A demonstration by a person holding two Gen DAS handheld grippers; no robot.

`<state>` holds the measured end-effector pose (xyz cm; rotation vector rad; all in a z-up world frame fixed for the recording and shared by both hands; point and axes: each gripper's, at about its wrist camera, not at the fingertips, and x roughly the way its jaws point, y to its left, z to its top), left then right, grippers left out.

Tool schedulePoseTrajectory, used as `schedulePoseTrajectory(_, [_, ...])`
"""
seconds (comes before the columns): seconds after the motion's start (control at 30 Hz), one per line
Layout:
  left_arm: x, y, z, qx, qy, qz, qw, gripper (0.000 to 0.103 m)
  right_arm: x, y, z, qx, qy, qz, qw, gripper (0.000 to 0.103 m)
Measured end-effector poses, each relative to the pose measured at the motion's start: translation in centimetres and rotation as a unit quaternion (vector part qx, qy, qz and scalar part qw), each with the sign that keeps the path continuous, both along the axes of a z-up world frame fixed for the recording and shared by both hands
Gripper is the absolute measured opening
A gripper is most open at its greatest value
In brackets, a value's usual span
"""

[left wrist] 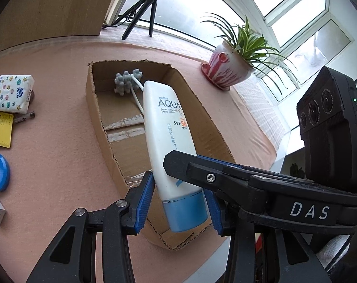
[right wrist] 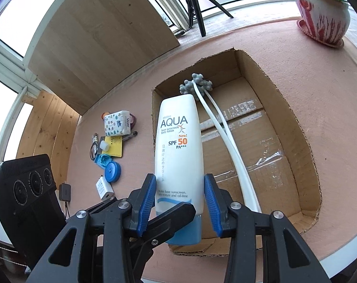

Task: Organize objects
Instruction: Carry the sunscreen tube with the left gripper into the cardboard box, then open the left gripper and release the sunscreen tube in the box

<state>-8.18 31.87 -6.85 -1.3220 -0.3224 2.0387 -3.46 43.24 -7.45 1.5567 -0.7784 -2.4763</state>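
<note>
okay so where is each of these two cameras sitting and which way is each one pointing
Left wrist: on the left gripper, facing forward-down over the cardboard box; its blue-padded fingers and the right gripper show.
Right wrist: on the right gripper, facing likewise; its fingers show.
Shared: sunscreen tube, box, massager, potted plant.

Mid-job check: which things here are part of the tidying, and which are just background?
Job: sunscreen tube, between both grippers (right, left); cardboard box; massager inside it; tissue pack, blue round case, yellow card, white charger.

Background: potted plant, tripod.
</note>
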Motion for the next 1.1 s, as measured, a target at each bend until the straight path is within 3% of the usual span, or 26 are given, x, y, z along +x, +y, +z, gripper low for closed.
schedulePoseTrajectory(0.13, [0.5, 0.6, -0.2, -0.006, -0.001, -0.007, 1.0000, 0.046, 0.5, 0.9, -0.5, -0.008, -0.001, -0.003, 1.000, 0.038])
schedulePoseTrajectory(0.23, [0.6, 0.9, -0.4, -0.023, 0.002, -0.003, 0.9997, 0.053, 0.8, 1.4, -0.6, -0.011, 0.003, -0.015, 1.000, 0.043])
schedulePoseTrajectory(0.4, [1.0, -0.1, -0.4, -0.031, 0.004, 0.009, 0.9995, 0.053, 0.9, 1.0, -0.2, -0.004, 0.010, -0.017, 1.000, 0.046])
schedulePoseTrajectory(0.5, [1.3, -1.3, 0.1, -0.025, 0.005, 0.018, 0.9995, 0.053, 0.7, 0.5, 0.0, -0.004, 0.013, -0.013, 1.000, 0.047])
schedulePoseTrajectory(0.6, [1.6, -2.6, 0.3, -0.044, 0.015, 0.034, 0.9983, 0.056, 0.5, -0.4, -0.1, -0.008, 0.013, -0.007, 1.000, 0.049])
schedulePoseTrajectory(0.93, [1.7, -8.5, -0.3, -0.059, -0.006, 0.094, 0.9938, 0.062, 0.3, -3.6, 0.3, 0.000, 0.019, 0.015, 1.000, 0.057])
schedulePoseTrajectory(1.1, [1.5, -11.4, -0.8, -0.082, -0.007, 0.132, 0.9879, 0.065, 0.1, -5.8, 0.7, 0.029, 0.028, 0.038, 0.998, 0.057])
